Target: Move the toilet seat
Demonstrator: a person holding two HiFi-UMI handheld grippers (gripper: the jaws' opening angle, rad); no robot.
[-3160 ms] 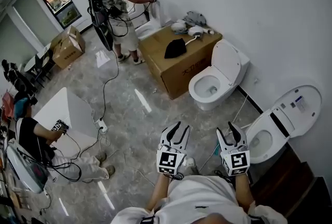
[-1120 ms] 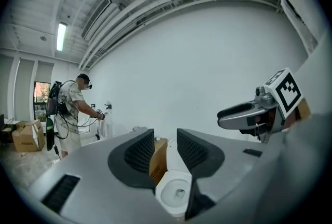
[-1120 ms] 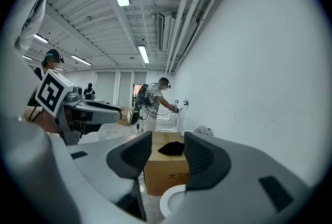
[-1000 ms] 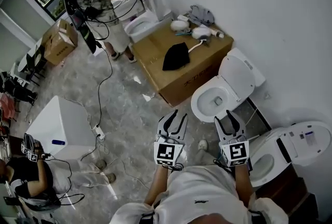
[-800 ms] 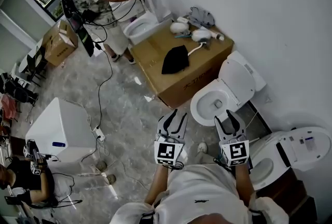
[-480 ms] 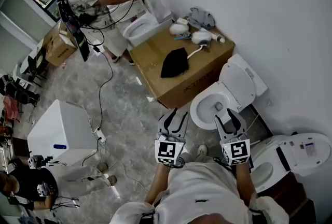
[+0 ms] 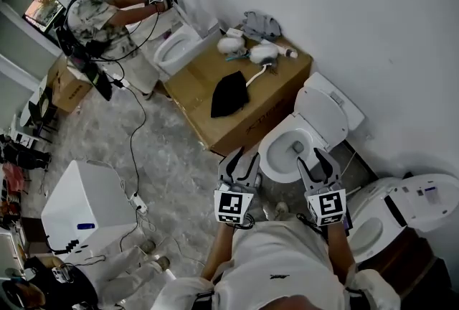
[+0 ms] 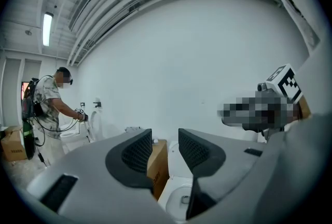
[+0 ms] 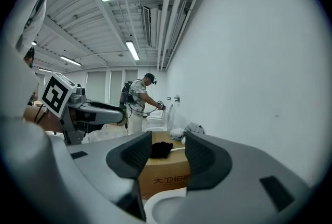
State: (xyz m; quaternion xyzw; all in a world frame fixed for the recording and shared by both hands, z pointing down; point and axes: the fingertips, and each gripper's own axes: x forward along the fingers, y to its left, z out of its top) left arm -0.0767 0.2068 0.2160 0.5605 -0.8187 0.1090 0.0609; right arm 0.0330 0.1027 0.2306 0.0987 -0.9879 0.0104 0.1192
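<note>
We hold our left gripper (image 7: pixel 244 158) and our right gripper (image 7: pixel 314 160) out in front of us, side by side, over the grey stone floor (image 7: pixel 165 158). Each one has its two jaws pulled close together, and nothing sits between them, so both are empty. Just past their tips stands the round white toilet (image 7: pixel 294 151), on the floor near the foot of the white wall (image 7: pixel 373 29). Its white oval lid (image 7: pixel 324 115) is tipped up and leans back toward the wall. The white toilet seat (image 7: pixel 270 151) looks like the ring lying flat around the bowl, but we cannot be sure it is the seat and not the bare rim. Neither gripper touches it. So we think the job has not really started: we are close to the toilet and facing it, and that is all. What is left is to reach the ring, get a jaw on or under its front edge, and swing it. A second white toilet with a long flat lid (image 7: pixel 373 226) stands by the floor's right edge, beside our right arm. A big brown cardboard box (image 7: pixel 247 118) stands against the wall behind the round toilet. Far off at the top left corner, another person (image 7: pixel 93 21) works at a third toilet.
</note>
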